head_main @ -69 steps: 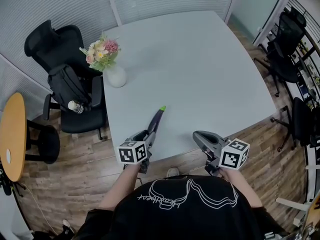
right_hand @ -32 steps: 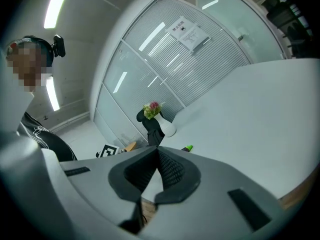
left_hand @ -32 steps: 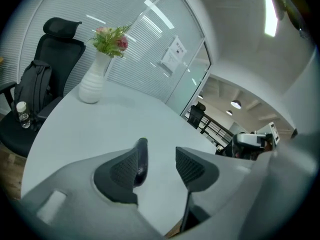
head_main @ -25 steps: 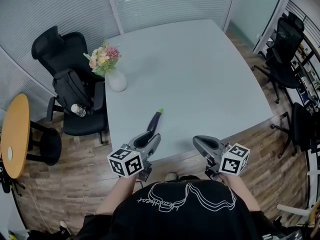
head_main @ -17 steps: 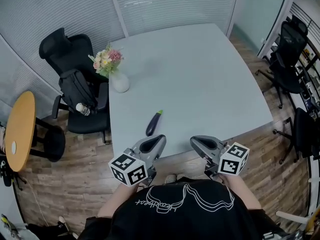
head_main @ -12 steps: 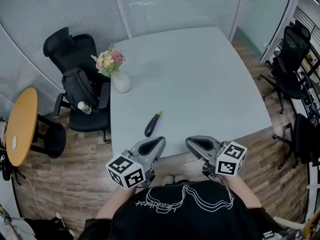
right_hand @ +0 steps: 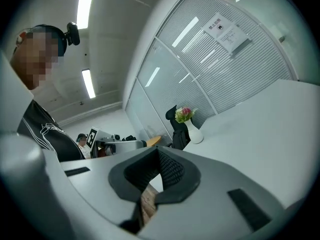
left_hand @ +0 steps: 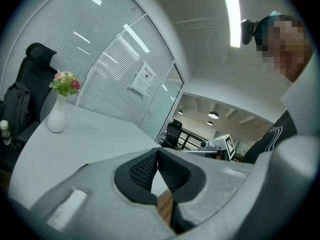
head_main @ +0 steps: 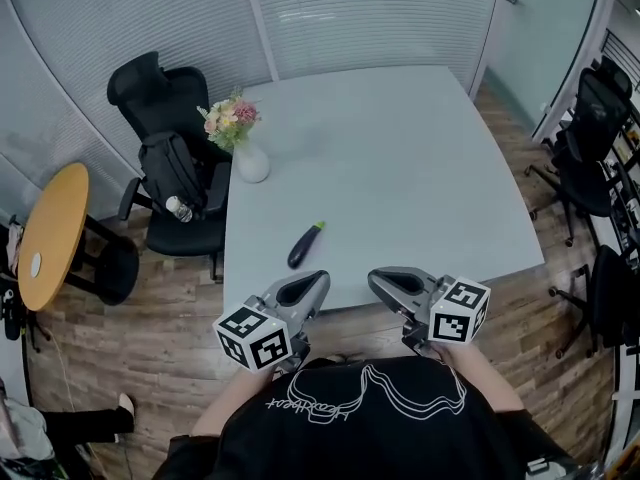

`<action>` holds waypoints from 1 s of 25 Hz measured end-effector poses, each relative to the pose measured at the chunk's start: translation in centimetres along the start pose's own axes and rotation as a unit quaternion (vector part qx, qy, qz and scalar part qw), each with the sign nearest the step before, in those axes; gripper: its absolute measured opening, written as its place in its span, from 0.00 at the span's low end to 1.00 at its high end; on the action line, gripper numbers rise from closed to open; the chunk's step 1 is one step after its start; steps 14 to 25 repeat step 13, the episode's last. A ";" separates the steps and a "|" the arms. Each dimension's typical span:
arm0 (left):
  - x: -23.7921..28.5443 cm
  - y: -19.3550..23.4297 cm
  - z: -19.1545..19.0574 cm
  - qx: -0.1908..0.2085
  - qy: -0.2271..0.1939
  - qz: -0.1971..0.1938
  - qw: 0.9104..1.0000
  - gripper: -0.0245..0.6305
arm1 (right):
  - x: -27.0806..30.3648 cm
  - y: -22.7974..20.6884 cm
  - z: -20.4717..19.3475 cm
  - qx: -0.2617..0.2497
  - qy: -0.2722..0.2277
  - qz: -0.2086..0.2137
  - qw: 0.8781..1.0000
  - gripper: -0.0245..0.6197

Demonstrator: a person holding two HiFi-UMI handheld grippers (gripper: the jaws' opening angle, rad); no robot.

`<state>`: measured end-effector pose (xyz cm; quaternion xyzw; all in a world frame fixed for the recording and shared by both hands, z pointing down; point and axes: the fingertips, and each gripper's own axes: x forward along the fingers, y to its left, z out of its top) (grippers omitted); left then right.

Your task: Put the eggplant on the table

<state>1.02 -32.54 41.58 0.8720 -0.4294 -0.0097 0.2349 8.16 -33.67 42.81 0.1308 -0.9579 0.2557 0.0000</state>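
Note:
A dark purple eggplant (head_main: 305,246) with a green stem lies on the pale grey table (head_main: 400,158), near its front left edge. My left gripper (head_main: 318,281) hangs just in front of that edge, below the eggplant and apart from it, jaws shut with nothing between them. In the left gripper view its tips (left_hand: 157,151) meet. My right gripper (head_main: 377,278) hovers beside it at the table's front, also shut and empty. Its tips (right_hand: 158,150) touch in the right gripper view. Only a green speck of the eggplant's stem (left_hand: 88,164) peeks over the left jaw.
A white vase of flowers (head_main: 247,148) stands at the table's left edge. A black office chair (head_main: 170,158) with a bag and bottle sits left of the table. A round orange table (head_main: 52,233) is farther left. More black chairs (head_main: 590,118) stand at right.
The left gripper let go of the eggplant, drew back off the table and shut. The eggplant stays lying on the table. Both grippers rose slightly.

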 end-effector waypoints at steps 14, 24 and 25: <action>-0.3 -3.0 -0.4 0.020 -0.014 0.013 1.000 0.06 | -2.2 1.6 0.1 -0.021 -0.002 0.020 1.000 0.05; -0.3 -3.0 -0.4 0.020 -0.014 0.013 1.000 0.06 | -2.2 1.6 0.1 -0.021 -0.002 0.020 1.000 0.05; -0.3 -3.0 -0.4 0.020 -0.014 0.013 1.000 0.06 | -2.2 1.6 0.1 -0.021 -0.002 0.020 1.000 0.05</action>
